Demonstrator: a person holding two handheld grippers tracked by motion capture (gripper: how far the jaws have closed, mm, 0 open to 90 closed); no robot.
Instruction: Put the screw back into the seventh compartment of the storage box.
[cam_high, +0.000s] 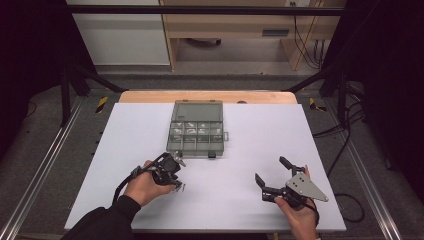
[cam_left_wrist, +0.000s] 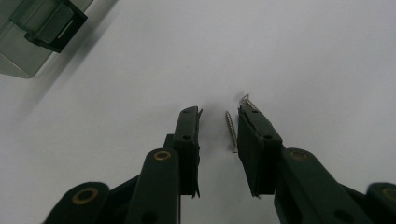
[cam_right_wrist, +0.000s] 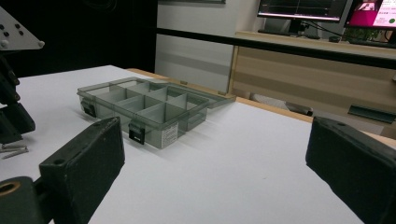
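- A white, matte sheet (cam_high: 240, 150) covers the table; a bare wooden strip shows along its far edge.
- The box (cam_high: 196, 129) is smoky translucent plastic, rectangular, split by thin walls into small compartments, its lid folded flat behind, with black latches on the front wall. Small pale bits lie in some cells; what they are cannot be told.
- Left gripper (cam_left_wrist: 218, 122): black, flat-faced jaws slightly parted, tips down at the sheet just in front of the box.
- A slim, threaded metal screw (cam_left_wrist: 230, 130) lies between those jaws, near the right-hand one; another screw (cam_left_wrist: 249, 102) pokes out by that jaw's tip.
- Right gripper (cam_high: 272, 170): blocky jaws spread wide, holding nothing, well apart from the box.
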